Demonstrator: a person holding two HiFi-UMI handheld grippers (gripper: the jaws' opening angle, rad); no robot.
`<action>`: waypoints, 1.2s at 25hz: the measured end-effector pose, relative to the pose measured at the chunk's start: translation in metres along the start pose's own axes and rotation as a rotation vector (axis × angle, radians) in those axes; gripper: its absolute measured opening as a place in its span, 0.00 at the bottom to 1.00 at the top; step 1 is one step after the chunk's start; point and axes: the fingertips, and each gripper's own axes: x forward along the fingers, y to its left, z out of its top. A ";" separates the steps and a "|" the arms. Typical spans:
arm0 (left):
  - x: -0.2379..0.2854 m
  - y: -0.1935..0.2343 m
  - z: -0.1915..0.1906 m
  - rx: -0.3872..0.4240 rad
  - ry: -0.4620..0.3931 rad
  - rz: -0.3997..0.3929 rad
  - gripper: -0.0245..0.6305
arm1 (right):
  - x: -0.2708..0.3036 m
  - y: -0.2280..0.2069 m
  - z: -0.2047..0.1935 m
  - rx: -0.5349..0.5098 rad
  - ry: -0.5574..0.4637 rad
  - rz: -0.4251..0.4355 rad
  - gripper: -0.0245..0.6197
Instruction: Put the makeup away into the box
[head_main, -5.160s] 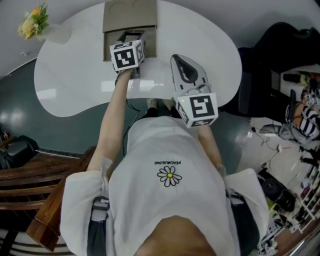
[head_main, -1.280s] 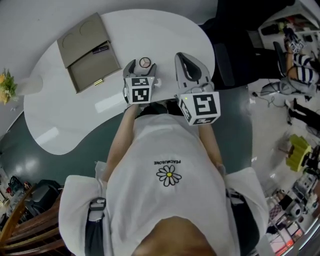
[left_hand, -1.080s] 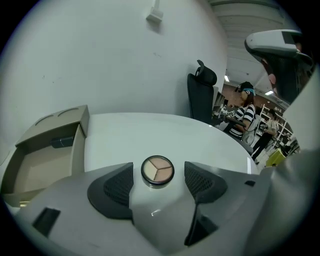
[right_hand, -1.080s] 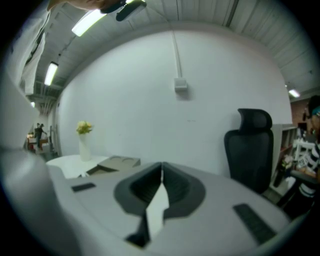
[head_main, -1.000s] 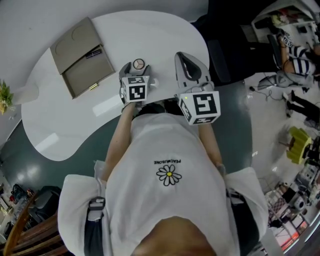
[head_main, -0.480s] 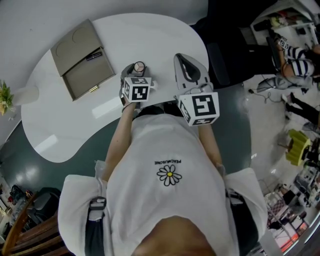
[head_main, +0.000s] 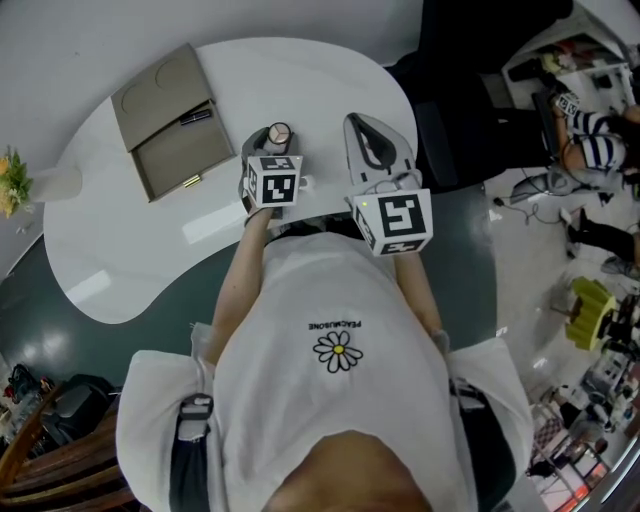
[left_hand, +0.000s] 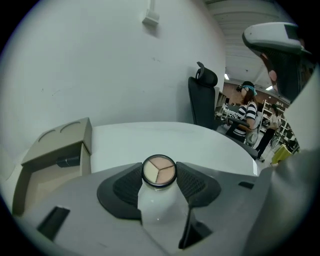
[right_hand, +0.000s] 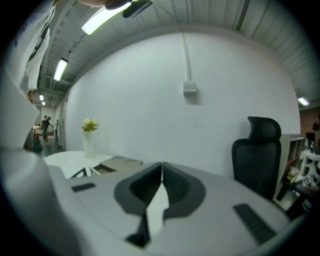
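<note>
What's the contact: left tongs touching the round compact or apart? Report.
Touching. The left gripper view shows the left tongs, which have just been closing, with both pads pressed on the round compact between them.

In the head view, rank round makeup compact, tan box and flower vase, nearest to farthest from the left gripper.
1. Round makeup compact: in the left gripper, whose fingers have just been closing on it.
2. Tan box: up-left on the table.
3. Flower vase: far-left table edge.
</note>
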 end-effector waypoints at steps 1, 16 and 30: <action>-0.005 0.003 0.013 0.002 -0.031 0.009 0.38 | 0.002 0.002 0.002 -0.002 -0.005 0.011 0.09; -0.187 0.072 0.125 -0.098 -0.607 0.262 0.38 | 0.054 0.090 0.025 -0.007 -0.072 0.330 0.09; -0.224 0.094 0.097 -0.083 -0.679 0.424 0.38 | 0.070 0.136 0.030 -0.014 -0.083 0.461 0.09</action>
